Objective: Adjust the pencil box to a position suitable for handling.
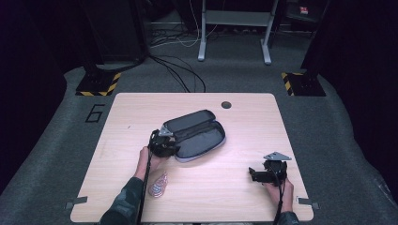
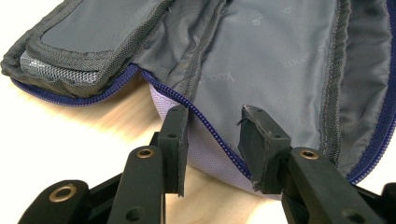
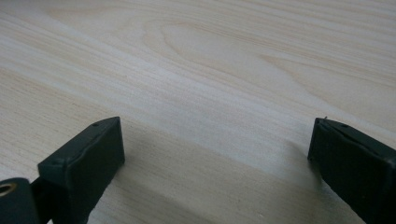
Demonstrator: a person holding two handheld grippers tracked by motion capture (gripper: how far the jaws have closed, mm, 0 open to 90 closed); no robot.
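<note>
A dark grey pouch (image 1: 197,133) lies unzipped and spread open in the middle of the wooden table (image 1: 141,117). Its grey lining (image 2: 261,60) and blue zipper edge (image 2: 205,121) show up close in the left gripper view. My left gripper (image 1: 172,143) is at the pouch's near left rim. Its jaws (image 2: 215,119) straddle the zipper edge with a gap on either side, so it is open. Near the table's front right, my right gripper (image 1: 252,175) rests low and points left. Its jaws stand wide open (image 3: 215,135) over bare wood, with nothing between them.
A small pinkish, partly clear object (image 1: 158,185) lies on the table just right of the person's left sleeve. A round cable hole (image 1: 226,104) sits near the far edge. Cables and a metal stand (image 1: 234,28) are on the floor beyond the table.
</note>
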